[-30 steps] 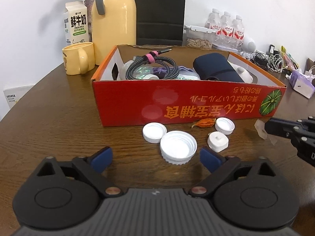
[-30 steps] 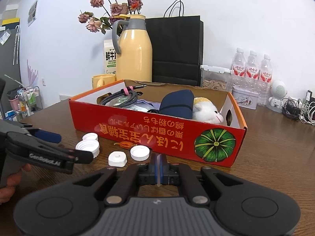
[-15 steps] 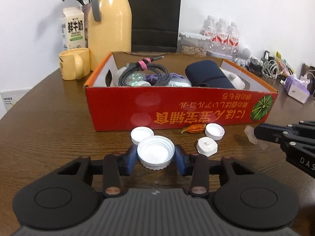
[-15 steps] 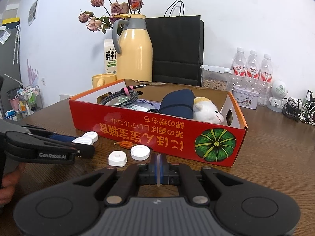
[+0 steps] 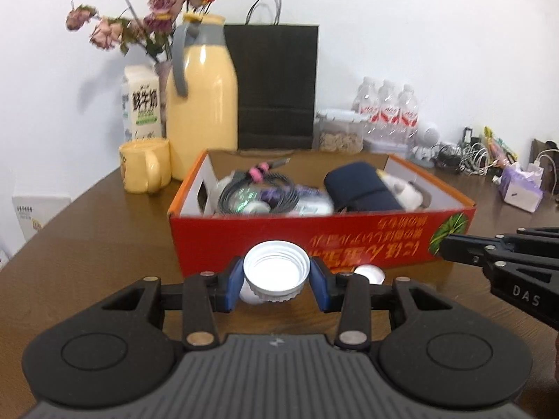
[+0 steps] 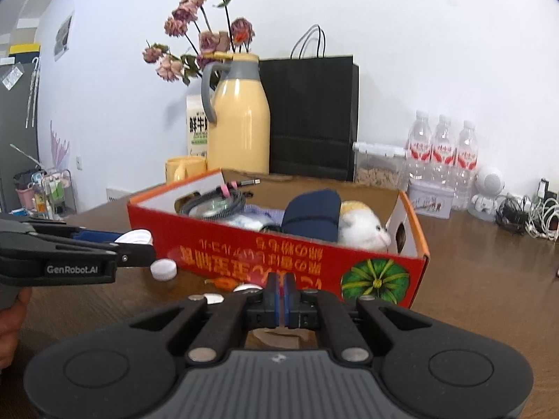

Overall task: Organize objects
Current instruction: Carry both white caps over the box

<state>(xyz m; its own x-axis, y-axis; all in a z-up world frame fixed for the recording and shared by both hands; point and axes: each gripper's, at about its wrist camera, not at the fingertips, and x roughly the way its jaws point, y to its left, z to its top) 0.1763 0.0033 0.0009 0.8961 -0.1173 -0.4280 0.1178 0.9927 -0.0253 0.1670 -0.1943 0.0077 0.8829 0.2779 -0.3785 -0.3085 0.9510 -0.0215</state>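
My left gripper (image 5: 276,281) is shut on a large white screw cap (image 5: 276,270), open side up, and holds it above the table just in front of the red cardboard box (image 5: 314,234). The right wrist view shows the same cap (image 6: 134,236) at the left, level with the red box (image 6: 244,248) wall. A small white cap (image 5: 368,274) lies on the table below; the right wrist view shows small caps (image 6: 163,269) and an orange scrap (image 6: 223,282) there. My right gripper (image 6: 283,300) is shut with nothing in it, low near the box's right front corner.
The box holds a coiled cable (image 5: 258,188), a navy pouch (image 5: 360,188) and a plush toy (image 6: 360,227). Behind it stand a yellow thermos (image 5: 202,115), a mug (image 5: 145,166), a milk carton (image 5: 141,104), a black bag (image 5: 277,87) and water bottles (image 5: 387,111). Cables (image 5: 468,160) and a tissue pack (image 5: 520,192) lie at the right.
The left gripper closed on the large white cap and lifted it off the table, up toward the box's front wall. The right gripper stayed shut and nearly still.
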